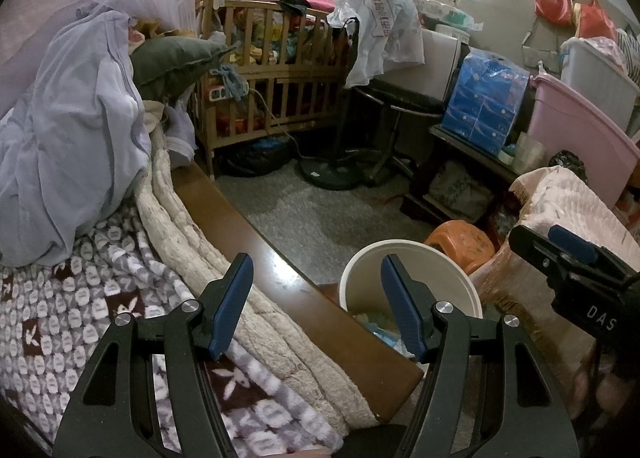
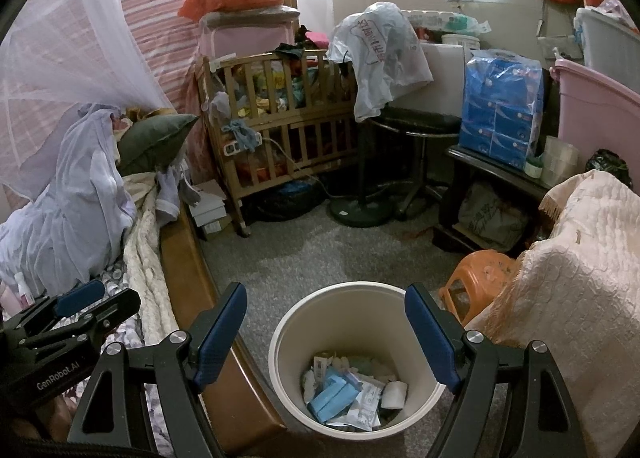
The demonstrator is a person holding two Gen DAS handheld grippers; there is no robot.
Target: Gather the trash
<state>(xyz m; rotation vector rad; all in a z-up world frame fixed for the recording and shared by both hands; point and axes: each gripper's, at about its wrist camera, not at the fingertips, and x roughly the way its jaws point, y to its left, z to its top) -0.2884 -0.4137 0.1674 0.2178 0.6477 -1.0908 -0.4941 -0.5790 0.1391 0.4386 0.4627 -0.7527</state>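
Both grippers hang spread and empty: the right gripper (image 2: 326,332) above the round cream plastic waste bin (image 2: 412,300), the left gripper (image 1: 318,304) over the brown wooden bed rail (image 1: 244,230) beside it. Crumpled white and blue paper wrappers (image 2: 348,394) lie at the bin's bottom, on the grey carpet floor (image 2: 320,254). They look light, soft and crushable; the bin's stiff rim seems the surest hold.

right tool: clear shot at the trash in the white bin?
Probably yes. The right tool is open and empty, aimed down at the white bin, which has no lid; the trash lies exposed at the bottom.
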